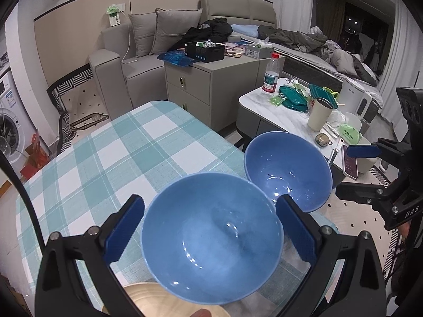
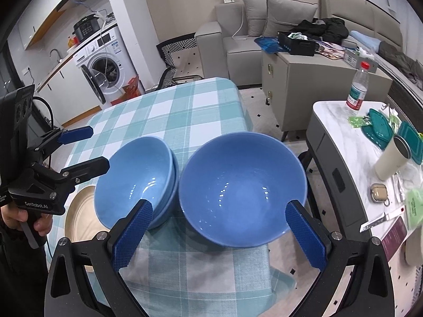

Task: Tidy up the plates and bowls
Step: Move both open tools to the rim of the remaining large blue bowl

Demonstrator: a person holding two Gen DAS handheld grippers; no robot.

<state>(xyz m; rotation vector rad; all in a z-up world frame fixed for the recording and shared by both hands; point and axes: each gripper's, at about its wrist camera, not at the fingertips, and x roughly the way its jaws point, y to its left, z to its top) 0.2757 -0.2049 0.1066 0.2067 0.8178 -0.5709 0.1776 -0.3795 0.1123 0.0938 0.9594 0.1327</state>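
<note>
A: So, left gripper (image 1: 210, 233) has its blue pads spread wide on either side of the stacked blue bowls (image 1: 211, 237), not clamping, as far as I can tell.

B: Yep, and the right gripper (image 2: 219, 233) is open too, pads apart around the near rim of the single blue bowl (image 2: 242, 190). Both sit side by side on the checked tablecloth (image 2: 182, 111), with a beige plate (image 2: 79, 214) just beside the stack.

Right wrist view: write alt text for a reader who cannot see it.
Two blue bowl groups sit on a checked tablecloth: a single bowl between the open right tool, and a stack of bowls to its left. The left tool hovers open beside a beige plate.
</note>
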